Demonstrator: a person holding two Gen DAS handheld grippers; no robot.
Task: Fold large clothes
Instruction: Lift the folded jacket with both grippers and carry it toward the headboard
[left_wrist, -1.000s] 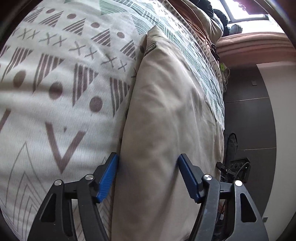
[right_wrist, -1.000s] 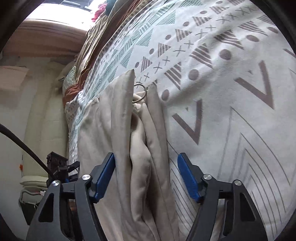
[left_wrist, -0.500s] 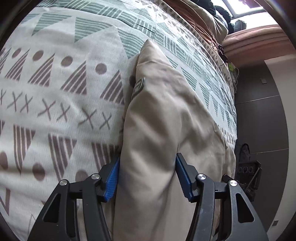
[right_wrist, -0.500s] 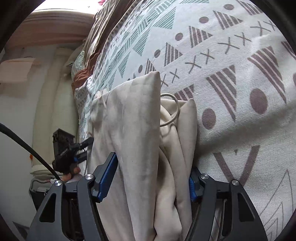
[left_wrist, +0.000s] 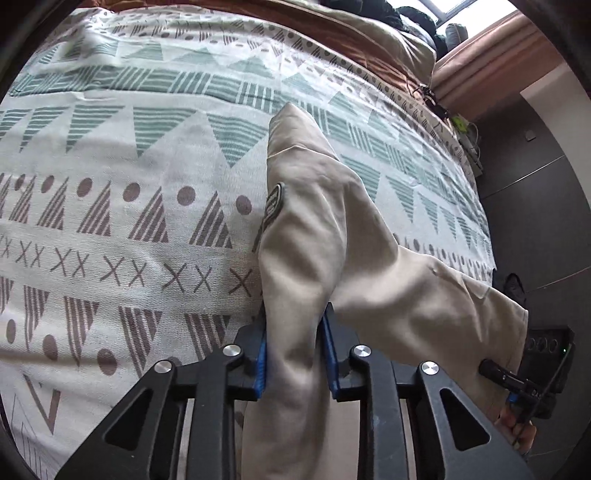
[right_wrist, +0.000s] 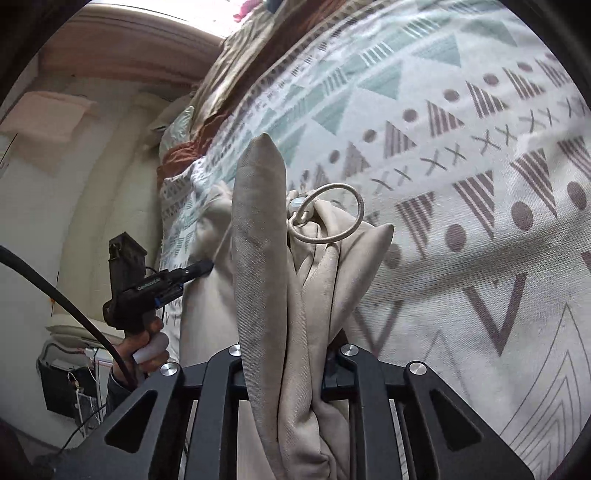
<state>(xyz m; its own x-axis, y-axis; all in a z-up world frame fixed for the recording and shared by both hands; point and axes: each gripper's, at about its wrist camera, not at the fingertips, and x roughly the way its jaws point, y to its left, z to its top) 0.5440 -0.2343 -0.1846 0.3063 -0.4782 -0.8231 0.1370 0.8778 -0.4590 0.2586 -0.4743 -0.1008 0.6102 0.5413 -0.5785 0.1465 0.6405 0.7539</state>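
Beige garment: lifted above the patterned bedspread covering the bed, bunched at both held ends. Left hand-held gripper: blue pads closed tight on a gathered fold of the fabric, near a dark oval patch. Right hand-held gripper: jaws clamped on a thick bundle of folds. Drawstring loop: curls out of the bundle just above the right jaws.

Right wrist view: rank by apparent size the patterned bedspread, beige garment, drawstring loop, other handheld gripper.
1. patterned bedspread
2. beige garment, enlarged by nearness to the lens
3. other handheld gripper, the left one, farther off
4. drawstring loop; smaller-looking than the gripper, though depths differ
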